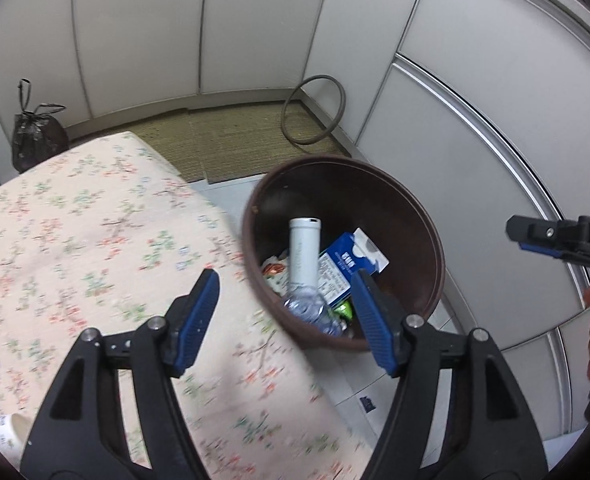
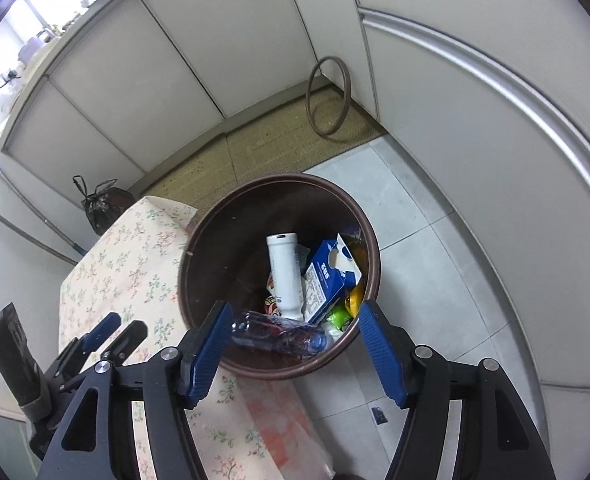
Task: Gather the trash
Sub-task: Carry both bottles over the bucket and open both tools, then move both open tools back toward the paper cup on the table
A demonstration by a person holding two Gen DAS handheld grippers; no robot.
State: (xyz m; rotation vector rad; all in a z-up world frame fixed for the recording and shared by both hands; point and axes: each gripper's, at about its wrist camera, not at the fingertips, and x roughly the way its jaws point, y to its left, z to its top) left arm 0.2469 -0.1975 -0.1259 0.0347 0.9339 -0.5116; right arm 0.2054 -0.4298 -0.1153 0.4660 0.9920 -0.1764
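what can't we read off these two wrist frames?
- Bottom of the round brown plastic bin: covered by the white cylindrical bottle and blue-and-white carton, both views.
- Print on that carton: too small.
- White cup, left wrist view: cut off by the frame edge.
- Floral tablecloth, left wrist view: blurred.

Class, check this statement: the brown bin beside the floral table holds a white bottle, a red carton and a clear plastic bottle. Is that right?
Not quite: the carton in the brown bin is blue, not red, as the right wrist view shows. The white bottle and clear plastic bottle are there.
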